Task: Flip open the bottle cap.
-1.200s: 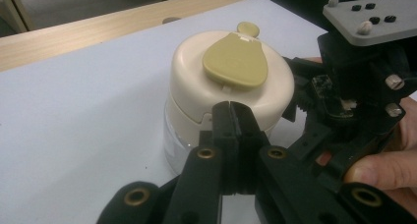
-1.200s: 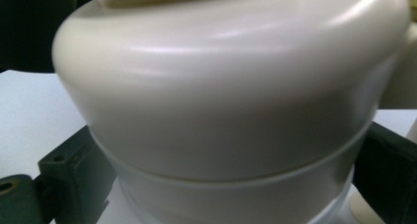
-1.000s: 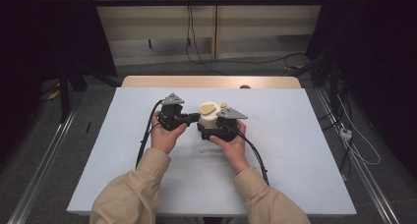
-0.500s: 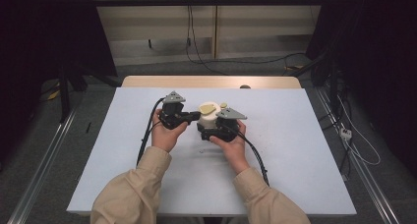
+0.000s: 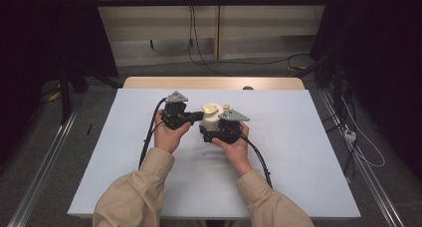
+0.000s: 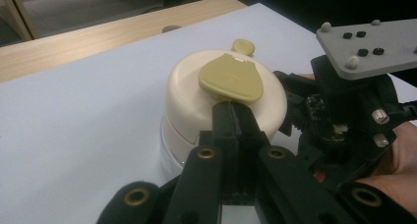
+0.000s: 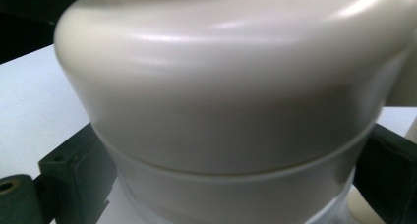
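Cream jar [image 5: 211,118] mid-table [image 5: 298,162] between my tongs | left view: my left tongs [image 6: 235,117] closed, pinching the olive lid flap's [image 6: 231,78] edge, likely to lift it | right view: my right tongs [image 7: 231,184] clamp the jar's sides to steady it

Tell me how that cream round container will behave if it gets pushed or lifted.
The cream container looks like smooth, glossy hard plastic, so probably stiff but slippery. It stands squat and wide on the table, so likely to slide rather than tip. The right gripper straddles its body, jaws on either side, which should steady it; the olive flap may flex.
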The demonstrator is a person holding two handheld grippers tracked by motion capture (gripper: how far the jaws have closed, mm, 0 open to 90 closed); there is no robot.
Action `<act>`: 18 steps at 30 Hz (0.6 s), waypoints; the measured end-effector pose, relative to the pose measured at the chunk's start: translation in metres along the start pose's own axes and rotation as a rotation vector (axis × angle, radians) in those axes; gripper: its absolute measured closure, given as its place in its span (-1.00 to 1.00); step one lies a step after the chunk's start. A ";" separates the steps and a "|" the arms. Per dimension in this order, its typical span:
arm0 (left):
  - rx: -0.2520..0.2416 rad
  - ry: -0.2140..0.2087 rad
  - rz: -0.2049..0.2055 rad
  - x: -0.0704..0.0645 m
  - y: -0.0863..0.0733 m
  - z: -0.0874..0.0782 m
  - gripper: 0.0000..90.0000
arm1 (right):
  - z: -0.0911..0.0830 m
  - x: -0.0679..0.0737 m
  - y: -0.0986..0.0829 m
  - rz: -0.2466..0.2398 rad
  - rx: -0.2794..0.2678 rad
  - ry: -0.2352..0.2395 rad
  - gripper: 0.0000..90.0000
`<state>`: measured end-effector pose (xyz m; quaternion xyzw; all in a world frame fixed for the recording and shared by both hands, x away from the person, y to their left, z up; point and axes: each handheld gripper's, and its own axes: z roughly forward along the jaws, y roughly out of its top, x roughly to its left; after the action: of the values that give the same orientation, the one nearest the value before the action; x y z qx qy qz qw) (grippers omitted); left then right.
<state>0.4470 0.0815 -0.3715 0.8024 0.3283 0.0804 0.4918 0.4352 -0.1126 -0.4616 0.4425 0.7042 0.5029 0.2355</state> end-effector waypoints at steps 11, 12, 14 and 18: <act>-0.002 0.004 0.000 -0.001 0.002 -0.001 1.00 | 0.000 0.000 0.000 -0.002 0.005 -0.002 -0.93; -0.003 0.004 0.003 0.000 0.002 0.000 1.00 | 0.000 0.000 0.000 -0.002 0.005 -0.002 -0.93; -0.007 0.003 -0.001 -0.001 0.002 0.000 1.00 | 0.000 0.000 0.000 -0.002 0.006 -0.002 -0.93; -0.012 0.002 -0.002 -0.001 0.003 -0.001 1.00 | 0.000 0.000 0.000 -0.003 0.007 -0.003 -0.93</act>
<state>0.4475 0.0808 -0.3683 0.7991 0.3291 0.0826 0.4963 0.4354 -0.1120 -0.4616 0.4431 0.7062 0.4993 0.2358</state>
